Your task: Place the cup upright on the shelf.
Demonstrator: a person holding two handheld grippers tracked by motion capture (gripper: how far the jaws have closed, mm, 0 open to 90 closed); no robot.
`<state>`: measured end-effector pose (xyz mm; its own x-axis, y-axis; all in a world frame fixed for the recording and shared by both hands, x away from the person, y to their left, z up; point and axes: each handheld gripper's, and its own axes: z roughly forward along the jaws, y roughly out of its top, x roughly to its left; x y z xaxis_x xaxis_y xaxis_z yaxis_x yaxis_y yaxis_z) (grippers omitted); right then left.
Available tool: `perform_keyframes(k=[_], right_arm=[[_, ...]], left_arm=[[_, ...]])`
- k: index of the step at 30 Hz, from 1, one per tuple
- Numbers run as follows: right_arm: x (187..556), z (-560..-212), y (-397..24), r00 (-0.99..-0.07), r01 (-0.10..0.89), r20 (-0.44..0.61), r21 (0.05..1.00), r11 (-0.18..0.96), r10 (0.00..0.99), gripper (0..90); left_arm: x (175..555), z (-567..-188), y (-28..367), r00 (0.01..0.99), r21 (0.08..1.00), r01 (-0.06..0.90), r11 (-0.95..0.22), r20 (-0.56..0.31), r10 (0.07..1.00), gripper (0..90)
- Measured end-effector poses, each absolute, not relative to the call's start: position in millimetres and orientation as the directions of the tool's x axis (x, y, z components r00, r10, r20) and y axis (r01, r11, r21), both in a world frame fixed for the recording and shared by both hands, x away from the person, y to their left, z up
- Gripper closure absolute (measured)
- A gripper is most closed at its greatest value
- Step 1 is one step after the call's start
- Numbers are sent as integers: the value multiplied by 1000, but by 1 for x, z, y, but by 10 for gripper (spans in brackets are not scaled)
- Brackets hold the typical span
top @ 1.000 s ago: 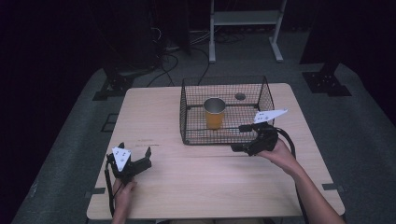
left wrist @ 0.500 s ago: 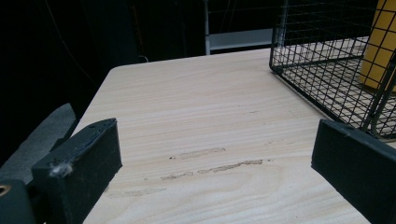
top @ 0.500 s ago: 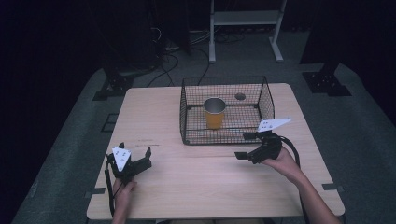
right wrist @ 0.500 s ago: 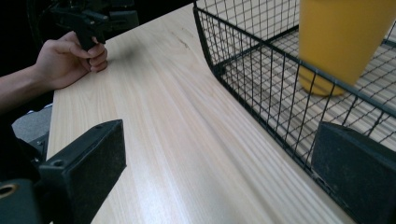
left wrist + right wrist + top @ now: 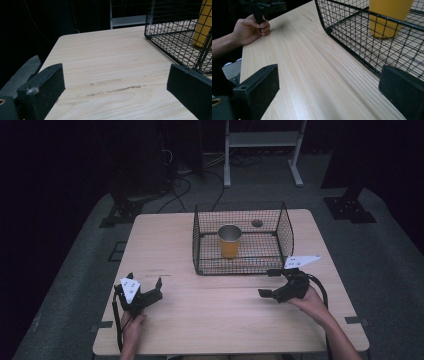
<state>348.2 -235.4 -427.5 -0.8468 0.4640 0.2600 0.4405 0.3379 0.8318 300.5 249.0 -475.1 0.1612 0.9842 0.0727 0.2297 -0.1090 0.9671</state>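
A black wire basket (image 5: 242, 240) stands on the far middle of the wooden table (image 5: 210, 325), with a yellow cup (image 5: 229, 241) upright inside it. My right gripper (image 5: 268, 282) hovers low in front of the basket's right front corner, open and holding nothing. My left gripper (image 5: 145, 281) rests near the table's front left, also open and holding nothing. In the left gripper view the jaws (image 5: 116, 70) frame bare wood, with the basket (image 5: 175, 35) and cup (image 5: 203, 22) at the right. In the right gripper view the jaws (image 5: 329, 73) stand wide beside the basket (image 5: 352, 30) and cup (image 5: 389, 15).
A round hole (image 5: 257, 223) in the tabletop lies under the basket behind the cup. A white metal frame (image 5: 260, 140) and cables (image 5: 180, 175) sit on the floor beyond the table. The other hand (image 5: 250, 28) holds the left gripper (image 5: 263, 6) far off in the right gripper view.
My right gripper has moved away from the basket's front right corner toward the near edge and sunk lower, jaws still wide. The left gripper has stayed put.
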Motion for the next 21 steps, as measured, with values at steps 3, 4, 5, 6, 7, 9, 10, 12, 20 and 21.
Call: perform_keyframes(k=[3, 4, 5, 6, 7, 9, 10, 12, 20, 21], right_arm=[[347, -429, -239, -842, 445, 263, 832, 331, 471, 26], [346, -430, -242, -839, 447, 265, 834, 323, 476, 26], [345, -431, -244, -837, 449, 269, 835, 318, 477, 26], [345, -432, -246, -834, 453, 274, 835, 312, 478, 26], [344, -432, -247, -832, 454, 272, 835, 311, 483, 26], [343, -434, -250, -828, 457, 271, 834, 310, 492, 26], [343, -436, -252, -825, 461, 275, 833, 307, 494, 26], [342, -437, -254, -823, 462, 274, 833, 305, 497, 26], [336, -441, -259, -818, 465, 280, 836, 292, 502, 26], [335, -442, -260, -817, 466, 279, 834, 294, 505, 26]], left_arm=[[301, -475, 249, 161, 967, 230, -109, 73, 984, 8], [301, -475, 249, 161, 967, 230, -110, 73, 984, 8], [300, -475, 249, 161, 967, 230, -111, 75, 984, 8], [300, -475, 249, 161, 967, 230, -112, 76, 984, 8], [300, -475, 249, 161, 967, 230, -112, 76, 984, 8], [300, -475, 249, 161, 967, 230, -111, 75, 984, 8], [300, -475, 249, 161, 967, 230, -111, 75, 984, 8], [300, -475, 249, 161, 967, 230, -111, 75, 984, 8], [300, -475, 249, 160, 967, 230, -112, 75, 984, 8], [300, -475, 249, 160, 967, 230, -112, 76, 984, 8]])
